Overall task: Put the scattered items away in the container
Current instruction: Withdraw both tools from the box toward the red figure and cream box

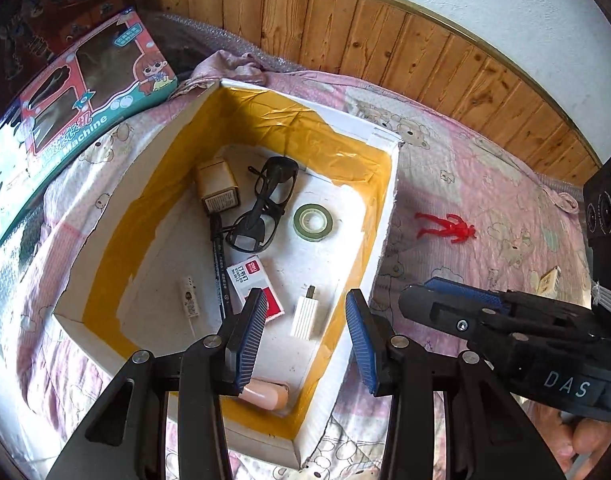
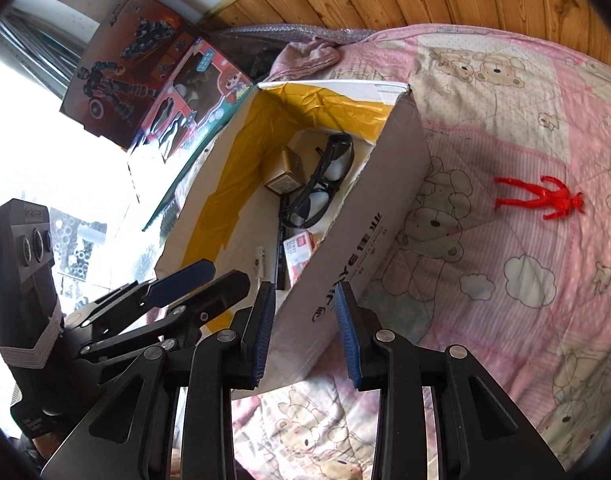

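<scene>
Cardboard box [image 1: 385, 216] holding glasses [image 1: 261, 204], both hand-held grippers [image 1: 305, 340] [image 2: 305, 336] spread empty, red figure [image 2: 541, 198] on quilt [image 2: 505, 280]

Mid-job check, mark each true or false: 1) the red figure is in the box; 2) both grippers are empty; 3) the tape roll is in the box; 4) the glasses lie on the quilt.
1) False: the red toy figure lies on the quilt, outside the cardboard box.
2) True: the left gripper and right gripper are open, holding nothing.
3) True: the tape roll lies on the box floor.
4) False: the black glasses are inside the box.
</scene>
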`<state>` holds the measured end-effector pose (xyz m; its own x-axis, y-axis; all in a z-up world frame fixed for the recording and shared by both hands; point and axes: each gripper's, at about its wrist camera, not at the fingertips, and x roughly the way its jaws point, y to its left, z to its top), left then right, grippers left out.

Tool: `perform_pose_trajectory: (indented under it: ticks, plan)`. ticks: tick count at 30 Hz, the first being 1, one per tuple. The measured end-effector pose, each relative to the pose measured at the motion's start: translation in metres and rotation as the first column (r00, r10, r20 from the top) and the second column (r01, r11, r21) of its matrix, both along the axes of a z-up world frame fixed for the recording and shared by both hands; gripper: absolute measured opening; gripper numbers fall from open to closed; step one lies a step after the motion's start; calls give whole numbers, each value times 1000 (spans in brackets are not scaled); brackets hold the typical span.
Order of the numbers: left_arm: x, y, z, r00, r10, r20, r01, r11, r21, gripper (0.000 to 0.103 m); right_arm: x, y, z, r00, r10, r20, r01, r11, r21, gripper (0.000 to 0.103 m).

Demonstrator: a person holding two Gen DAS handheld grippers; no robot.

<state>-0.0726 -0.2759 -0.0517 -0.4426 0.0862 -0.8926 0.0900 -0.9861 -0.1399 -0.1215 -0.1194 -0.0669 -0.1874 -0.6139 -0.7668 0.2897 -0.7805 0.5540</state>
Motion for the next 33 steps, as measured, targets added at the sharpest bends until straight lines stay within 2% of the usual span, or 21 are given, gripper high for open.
perform_pose_trajectory:
  ticks: [12,21,27,33]
  plan:
    - [11,36,14,996,-88,-31,87,996,-21,43,26,49,-2,993,-114,15,114,993,-10,33]
    - [7,72,16,985,-169,-26,168,986,-13,43,35,103,-6,971,-237,30,237,971,-18,35]
    - [-2,99,12,974,-228,-11,228,974,-7,43,38,151,-10,937,-346,43,347,938,-16,35]
    - [-17,133,4,955,-298,5,298,955,-1,43,42,202,-18,888,-456,63,457,889,-9,35]
